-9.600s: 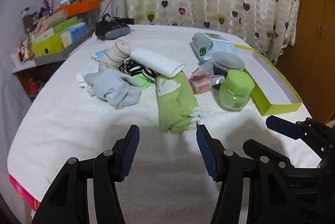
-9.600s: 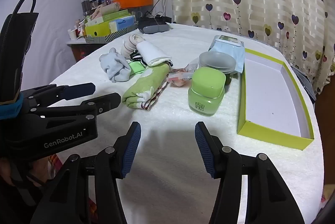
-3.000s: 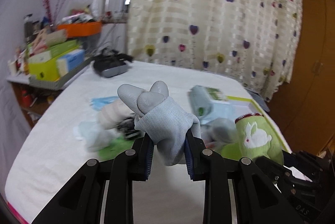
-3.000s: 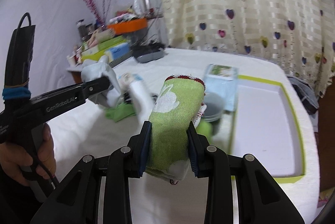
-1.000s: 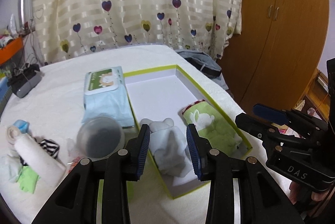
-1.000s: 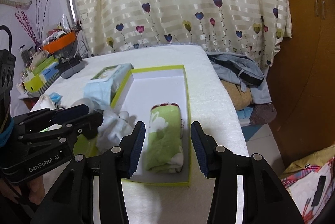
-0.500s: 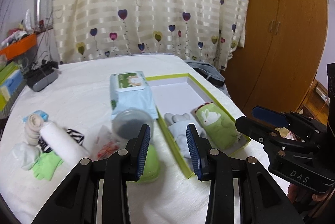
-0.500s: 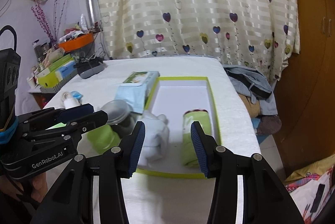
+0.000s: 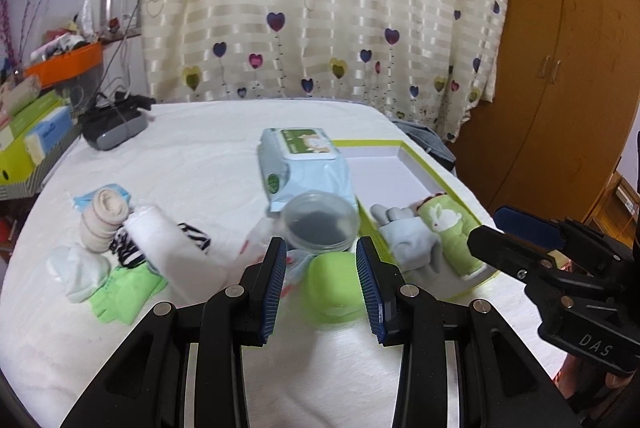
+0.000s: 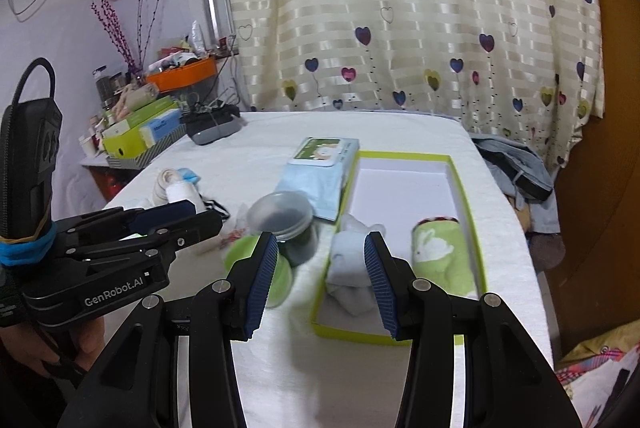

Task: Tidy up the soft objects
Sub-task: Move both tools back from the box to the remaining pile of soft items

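Both of my tools were empty at this point: the left tool (image 9: 321, 270) and the right tool (image 10: 321, 278) each hung above the white surface (image 9: 208, 164) with jaws spread and nothing between them. The grey sock bundle (image 10: 352, 270) and the green rabbit towel (image 10: 438, 260) lay side by side in the near end of the green-rimmed box (image 10: 466, 196), so I judged one round of putting away done and the next pick not yet begun. The remaining soft things sat in a heap on the far left: a rolled beige sock (image 9: 105, 216), a white roll (image 9: 160, 236), a striped piece (image 9: 128, 248), a pale bundle (image 9: 80, 270) and a bright green cloth (image 9: 126, 294). My next move, I reckoned, called for swinging left past the green jar (image 9: 334, 286) and the clear-lidded pot (image 9: 320, 222), then closing on one roll without dragging its neighbours.
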Tool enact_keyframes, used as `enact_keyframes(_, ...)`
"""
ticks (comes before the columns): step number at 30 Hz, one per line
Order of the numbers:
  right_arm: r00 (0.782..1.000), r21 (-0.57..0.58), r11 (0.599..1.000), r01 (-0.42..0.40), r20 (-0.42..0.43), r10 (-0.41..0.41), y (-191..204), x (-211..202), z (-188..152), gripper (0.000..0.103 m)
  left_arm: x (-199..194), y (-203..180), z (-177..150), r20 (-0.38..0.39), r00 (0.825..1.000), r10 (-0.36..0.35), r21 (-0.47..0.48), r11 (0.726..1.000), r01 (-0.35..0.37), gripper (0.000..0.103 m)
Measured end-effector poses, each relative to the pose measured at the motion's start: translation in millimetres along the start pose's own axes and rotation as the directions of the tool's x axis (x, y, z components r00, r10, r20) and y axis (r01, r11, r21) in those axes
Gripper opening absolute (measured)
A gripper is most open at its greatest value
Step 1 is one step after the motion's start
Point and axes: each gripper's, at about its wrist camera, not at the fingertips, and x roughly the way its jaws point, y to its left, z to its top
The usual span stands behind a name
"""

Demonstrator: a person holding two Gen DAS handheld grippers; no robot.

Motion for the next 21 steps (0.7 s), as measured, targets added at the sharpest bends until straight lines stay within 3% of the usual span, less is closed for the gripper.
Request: enact_keyframes(21, 0.991, -0.073, 0.989, -0.131, -0.036, 0.129, 45.0, 29.5, 4.8, 0.047, -11.7, 73.1, -13.6, 0.0, 0.995, 0.099, -0.124, 0.987, -0.098, 0.035)
